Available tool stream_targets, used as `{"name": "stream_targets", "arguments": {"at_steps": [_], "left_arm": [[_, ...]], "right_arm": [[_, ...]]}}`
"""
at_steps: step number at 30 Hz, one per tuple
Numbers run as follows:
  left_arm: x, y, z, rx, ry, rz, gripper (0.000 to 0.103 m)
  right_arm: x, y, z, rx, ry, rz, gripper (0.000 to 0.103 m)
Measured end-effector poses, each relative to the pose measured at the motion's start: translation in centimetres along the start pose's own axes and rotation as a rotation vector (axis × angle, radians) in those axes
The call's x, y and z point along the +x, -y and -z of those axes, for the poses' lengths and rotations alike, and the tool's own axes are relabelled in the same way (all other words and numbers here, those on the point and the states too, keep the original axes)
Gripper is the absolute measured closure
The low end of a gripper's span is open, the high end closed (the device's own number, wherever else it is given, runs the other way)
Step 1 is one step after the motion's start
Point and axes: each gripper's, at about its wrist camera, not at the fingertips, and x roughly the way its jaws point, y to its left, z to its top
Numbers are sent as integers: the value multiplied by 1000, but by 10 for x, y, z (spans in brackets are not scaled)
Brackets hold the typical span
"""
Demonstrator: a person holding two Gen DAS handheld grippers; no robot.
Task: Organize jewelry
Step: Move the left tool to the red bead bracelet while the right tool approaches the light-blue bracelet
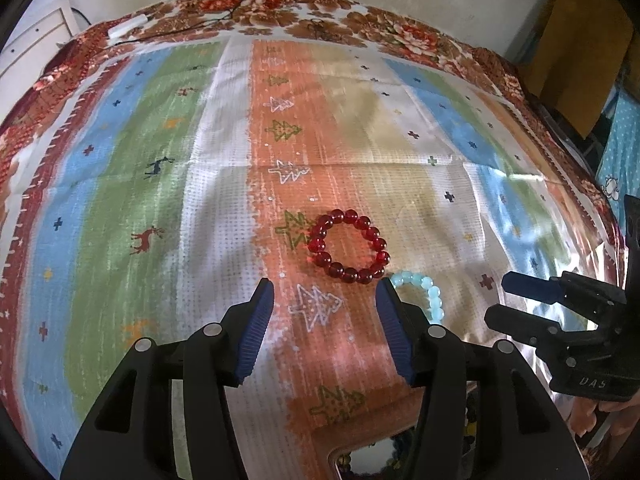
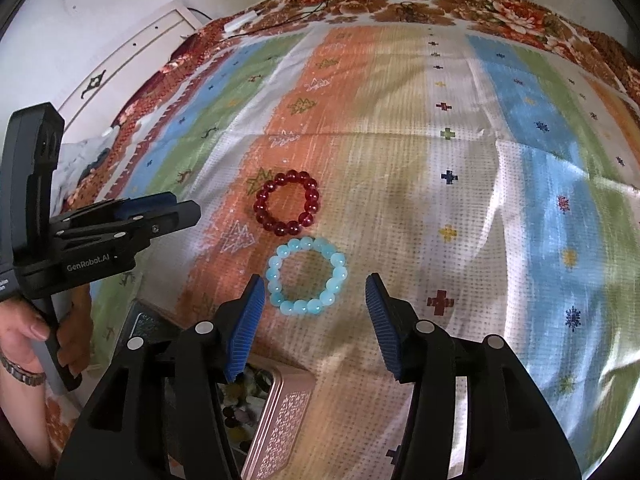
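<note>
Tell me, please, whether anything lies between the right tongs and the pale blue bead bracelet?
Nothing visible does. The right tongs stand open just short of the pale blue bracelet, with only bare cloth between. The red bracelet lies beyond it.

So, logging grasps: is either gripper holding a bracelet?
No. Both grippers are open and empty; the red bead bracelet and pale blue bead bracelet lie on the cloth.

The left gripper [image 2: 188,210] body reads "GenRobot.AI", and the right gripper [image 1: 520,296] body shows "DAS"
</note>
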Motion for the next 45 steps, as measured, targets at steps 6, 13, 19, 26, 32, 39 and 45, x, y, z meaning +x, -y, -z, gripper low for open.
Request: {"name": "stream_targets", "arguments": {"at_steps": [6, 13, 19, 26, 32, 39, 45], "left_arm": [[13, -1, -7, 4, -34, 0, 49], [25, -2, -15, 4, -57, 8, 47], [37, -5, -21, 5, -85, 7, 47], [48, -3, -26, 25, -114, 8, 45], [56, 2, -30, 62, -132, -23, 45], [70, 12, -37, 139, -161, -89, 45], [82, 15, -40, 178, -185, -119, 45]], "right_arm": [[10, 1, -2, -2, -39, 10, 51], [23, 0, -6, -15, -76, 28, 49], [33, 2, -9, -15, -104, 31, 49], [41, 2, -13, -24, -123, 39, 49], [51, 2, -17, -36, -146, 52, 49], [62, 2, -19, -61, -172, 80, 49], [70, 0, -20, -89, -188, 116, 49]]}}
